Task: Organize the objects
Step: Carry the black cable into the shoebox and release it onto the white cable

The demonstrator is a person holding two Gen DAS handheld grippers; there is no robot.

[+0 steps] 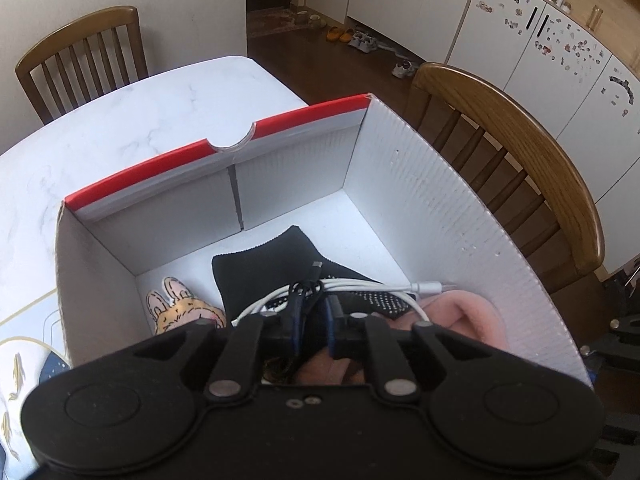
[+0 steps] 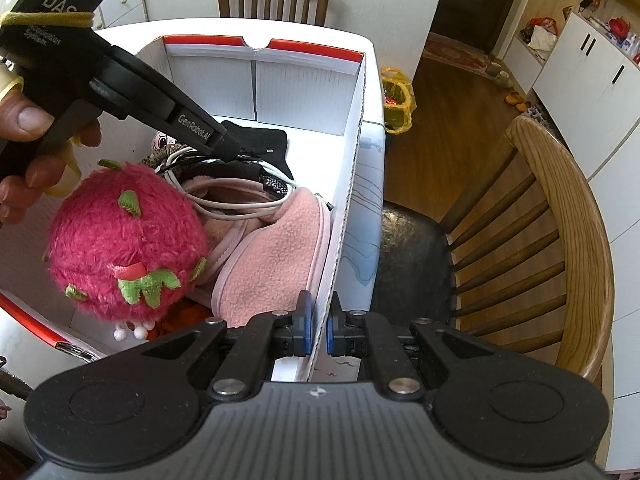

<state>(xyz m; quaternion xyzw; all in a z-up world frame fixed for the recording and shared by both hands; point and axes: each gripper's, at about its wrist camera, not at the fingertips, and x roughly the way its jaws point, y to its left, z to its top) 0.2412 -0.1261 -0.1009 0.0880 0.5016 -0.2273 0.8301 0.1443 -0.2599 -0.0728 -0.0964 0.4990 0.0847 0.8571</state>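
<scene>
White corrugated box (image 2: 352,168) with red rim holds fuzzy pink strawberry plush (image 2: 124,248); left gripper (image 1: 314,312) clenched on black cable (image 1: 306,292), right gripper (image 2: 318,330) clamps box's right wall.

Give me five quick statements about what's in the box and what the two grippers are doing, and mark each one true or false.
1. The right gripper is clamped on the side wall of the white box. True.
2. The left gripper is closed on a black cable above the box's contents. True.
3. The pink plush fruit lies on the floor beside the chair. False: it sits inside the box.
4. The white cable lies over the pink fleece pouch. True.
5. The box is empty apart from the black sock. False: it also holds the plush, pouch, cables and a rabbit figure.
</scene>
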